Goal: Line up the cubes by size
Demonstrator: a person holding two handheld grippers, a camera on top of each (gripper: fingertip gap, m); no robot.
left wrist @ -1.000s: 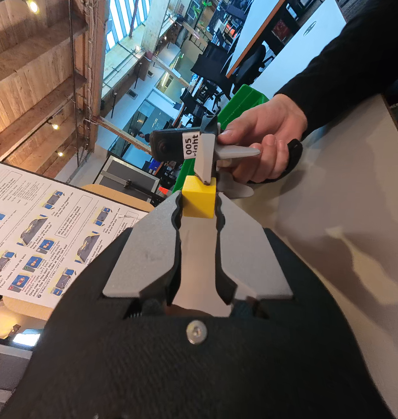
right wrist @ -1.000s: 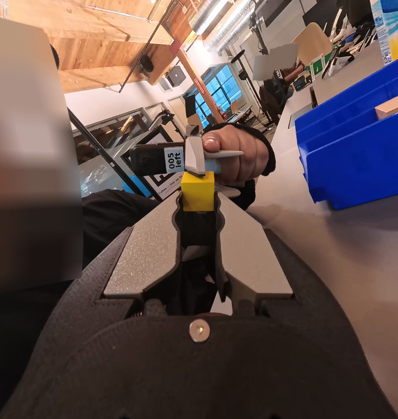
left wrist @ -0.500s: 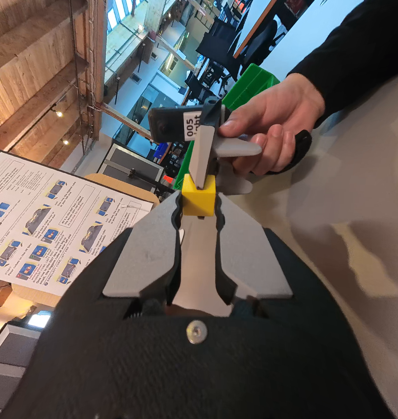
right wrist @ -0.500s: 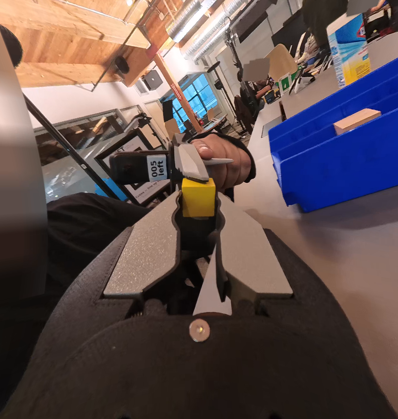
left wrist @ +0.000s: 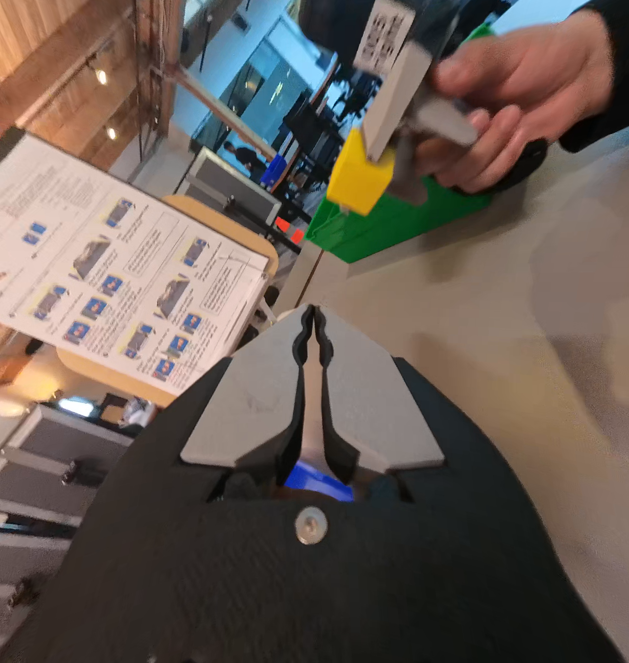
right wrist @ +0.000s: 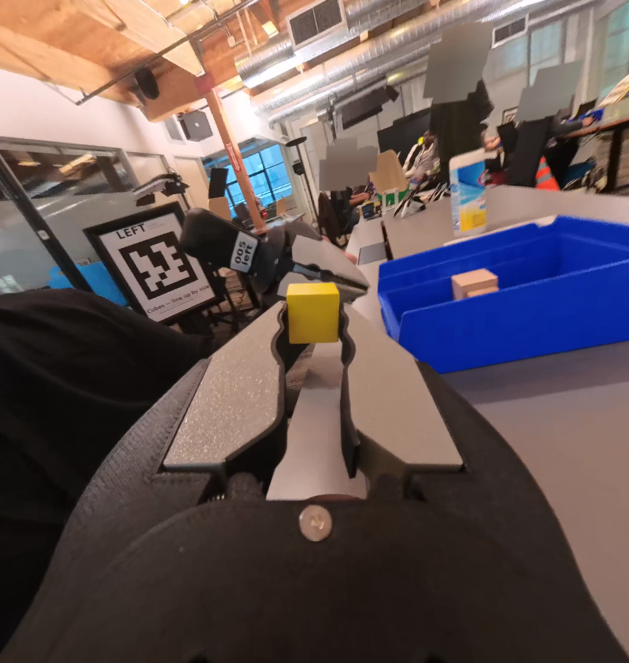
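Observation:
My right gripper (right wrist: 312, 317) is shut on a yellow cube (right wrist: 312, 312) and holds it in the air above the grey table (right wrist: 557, 412). In the left wrist view the same cube (left wrist: 358, 181) shows up and to the right, held by the right gripper (left wrist: 381, 158) in a person's hand (left wrist: 528, 82). My left gripper (left wrist: 313, 313) is shut and empty, its jaws closed together, apart from the cube. It also shows in the right wrist view (right wrist: 356, 283) just behind the cube. Tan wooden cubes (right wrist: 474, 283) lie in a blue bin (right wrist: 521, 319).
A green bin (left wrist: 384, 229) stands on the table behind the cube. An instruction sheet (left wrist: 101, 265) stands at the left. A marker board (right wrist: 159, 265) stands beyond the table edge. A wipes canister (right wrist: 469, 197) stands behind the blue bin. People sit at far desks.
Both grippers held the yellow cube together. My left gripper has let go, shut empty and pulled back. The right gripper keeps the cube and has swung away.

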